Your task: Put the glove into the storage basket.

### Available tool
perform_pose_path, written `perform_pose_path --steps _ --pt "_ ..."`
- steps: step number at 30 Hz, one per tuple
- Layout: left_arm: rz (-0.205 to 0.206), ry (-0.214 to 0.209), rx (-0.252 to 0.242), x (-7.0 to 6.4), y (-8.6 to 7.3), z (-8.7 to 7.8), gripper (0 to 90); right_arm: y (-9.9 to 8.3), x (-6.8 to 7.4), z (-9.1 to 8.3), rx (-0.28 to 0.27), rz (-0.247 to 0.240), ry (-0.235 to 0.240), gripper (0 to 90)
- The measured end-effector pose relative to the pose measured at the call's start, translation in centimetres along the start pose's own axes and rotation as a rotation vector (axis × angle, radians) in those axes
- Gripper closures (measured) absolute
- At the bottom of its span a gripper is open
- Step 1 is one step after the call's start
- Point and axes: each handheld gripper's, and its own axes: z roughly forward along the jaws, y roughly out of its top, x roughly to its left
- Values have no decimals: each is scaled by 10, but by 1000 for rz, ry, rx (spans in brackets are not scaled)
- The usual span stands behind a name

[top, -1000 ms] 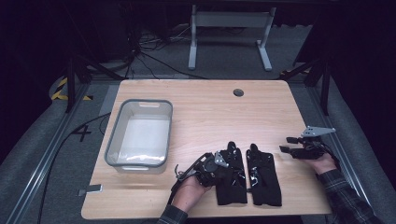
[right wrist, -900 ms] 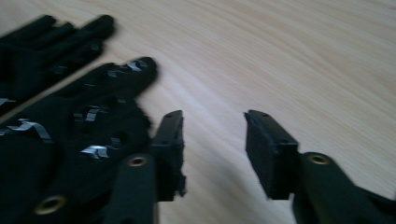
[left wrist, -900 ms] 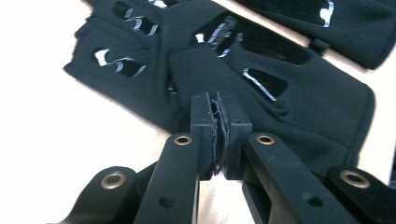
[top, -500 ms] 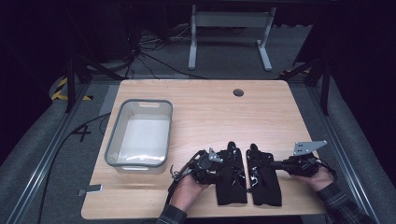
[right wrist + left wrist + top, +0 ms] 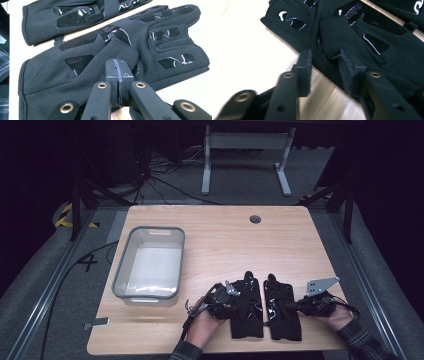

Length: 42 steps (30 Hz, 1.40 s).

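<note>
Two black gloves lie side by side near the counter's front edge, right of centre, their long axes running front to back. The left glove [image 5: 246, 307] sits directly ahead of the left claw [image 5: 323, 68], whose jaws stand apart with the glove's side edge at the gap. The right claw [image 5: 117, 82] has its jaws pressed together over the right glove [image 5: 283, 309], apparently gripping nothing. A clear bin [image 5: 149, 263] stands toward the left edge. The pale wood counter [image 5: 220, 235] sits in a dim room.
</note>
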Motion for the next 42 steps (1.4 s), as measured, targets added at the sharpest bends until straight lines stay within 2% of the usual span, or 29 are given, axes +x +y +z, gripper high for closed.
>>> perform_pose_path --steps 3,10,14,22,24,27,28,30,31,35,40,42 --pt "-10 7 -10 -1 0 1 723 1 1 1 6 -4 1 898" --pt "-37 -7 -18 0 1 1 859 3 2 4 9 -13 -3 898" --pt "-73 -35 -30 4 1 0 872 4 2 5 5 -14 -2 898" --pt "-116 -77 -113 6 4 -11 874 5 3 6 3 -15 1 898" --pt "-116 -83 -119 6 4 -12 875 5 3 6 3 -15 1 898" --pt "-127 -122 -177 6 7 -18 875 6 2 7 2 -15 3 898" --pt "-127 -122 -177 6 7 -18 875 6 2 7 2 -15 3 898" --pt "-135 -153 -213 7 10 -22 875 7 1 9 0 -16 6 898" --pt "-135 -153 -213 7 10 -22 875 7 1 9 0 -16 6 898" --pt "-136 -182 -265 8 19 -26 877 11 2 12 9 -28 0 898" --pt "-141 -208 -299 10 23 -28 877 14 1 15 5 -32 -1 899" --pt "-132 -206 -298 11 27 -30 877 15 0 16 3 -31 0 899"
